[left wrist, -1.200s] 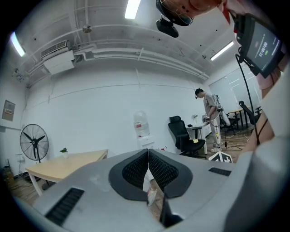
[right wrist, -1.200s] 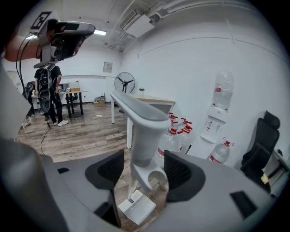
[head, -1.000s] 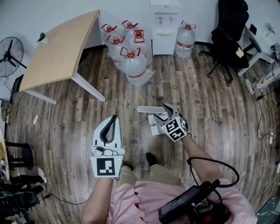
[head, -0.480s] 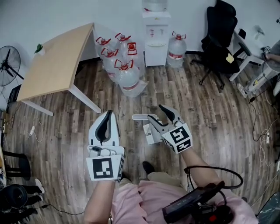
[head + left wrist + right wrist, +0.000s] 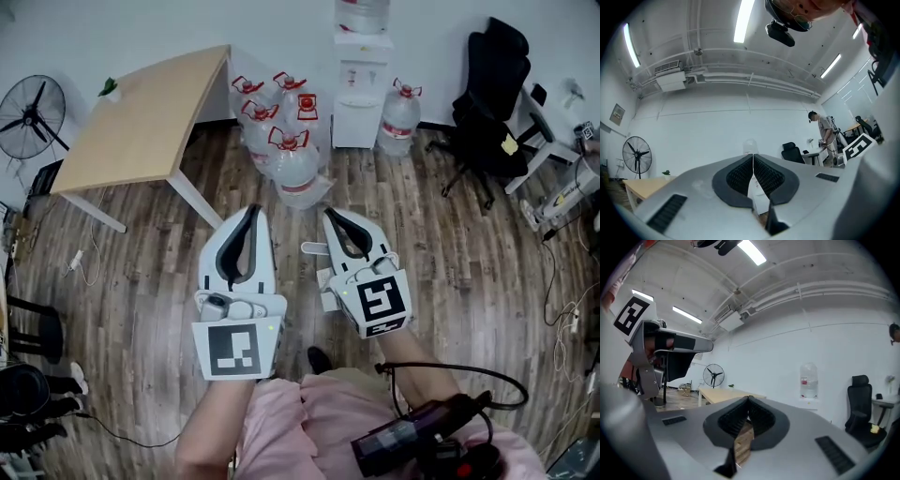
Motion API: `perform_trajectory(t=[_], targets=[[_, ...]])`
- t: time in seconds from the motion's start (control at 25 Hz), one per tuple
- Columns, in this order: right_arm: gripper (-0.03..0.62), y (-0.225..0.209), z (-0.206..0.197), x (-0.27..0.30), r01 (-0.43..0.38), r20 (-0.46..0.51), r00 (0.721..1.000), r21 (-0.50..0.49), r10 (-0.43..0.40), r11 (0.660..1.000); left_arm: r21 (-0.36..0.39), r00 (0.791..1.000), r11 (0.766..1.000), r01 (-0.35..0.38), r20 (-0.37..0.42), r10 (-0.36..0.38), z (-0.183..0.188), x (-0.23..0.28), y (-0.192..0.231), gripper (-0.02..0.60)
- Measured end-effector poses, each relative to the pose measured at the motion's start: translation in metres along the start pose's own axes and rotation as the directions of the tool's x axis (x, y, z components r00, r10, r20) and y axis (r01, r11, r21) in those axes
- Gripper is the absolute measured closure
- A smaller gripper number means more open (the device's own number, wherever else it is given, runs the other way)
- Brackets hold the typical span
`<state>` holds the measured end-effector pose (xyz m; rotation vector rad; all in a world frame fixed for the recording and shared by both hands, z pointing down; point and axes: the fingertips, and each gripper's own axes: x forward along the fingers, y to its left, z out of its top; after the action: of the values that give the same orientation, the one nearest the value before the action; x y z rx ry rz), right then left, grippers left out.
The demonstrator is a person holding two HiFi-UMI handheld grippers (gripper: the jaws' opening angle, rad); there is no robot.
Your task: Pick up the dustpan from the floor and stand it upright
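Wood-plank flooring (image 5: 441,244) fills the head view; the white plastic dustpan (image 5: 315,249) is seen at centre frame, apparently already upright, partly hidden by the right gripper (image 5: 329,213), with the left gripper (image 5: 252,211) at its left. In the left gripper view, the jaws are pressed together on nothing. The same is shown in the right gripper view. Both grippers are best kept clear of the handle so it is not toppled.

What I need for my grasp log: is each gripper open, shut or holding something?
Left gripper: shut, holding nothing.
Right gripper: shut, holding nothing.
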<state>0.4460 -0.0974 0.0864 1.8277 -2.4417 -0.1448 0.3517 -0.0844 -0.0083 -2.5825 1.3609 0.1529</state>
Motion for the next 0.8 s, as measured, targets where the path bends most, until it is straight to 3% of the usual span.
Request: perform_trajectory(t=[0.8], targets=[[0.594, 0.017, 0.028, -0.013, -0.044, 0.075, 0.996, -0.006, 0.044, 0.999, -0.007, 1.0, 1.0, -0.015, 0.009, 0.015, 0.012, -0.017, -0.002, 0.568]])
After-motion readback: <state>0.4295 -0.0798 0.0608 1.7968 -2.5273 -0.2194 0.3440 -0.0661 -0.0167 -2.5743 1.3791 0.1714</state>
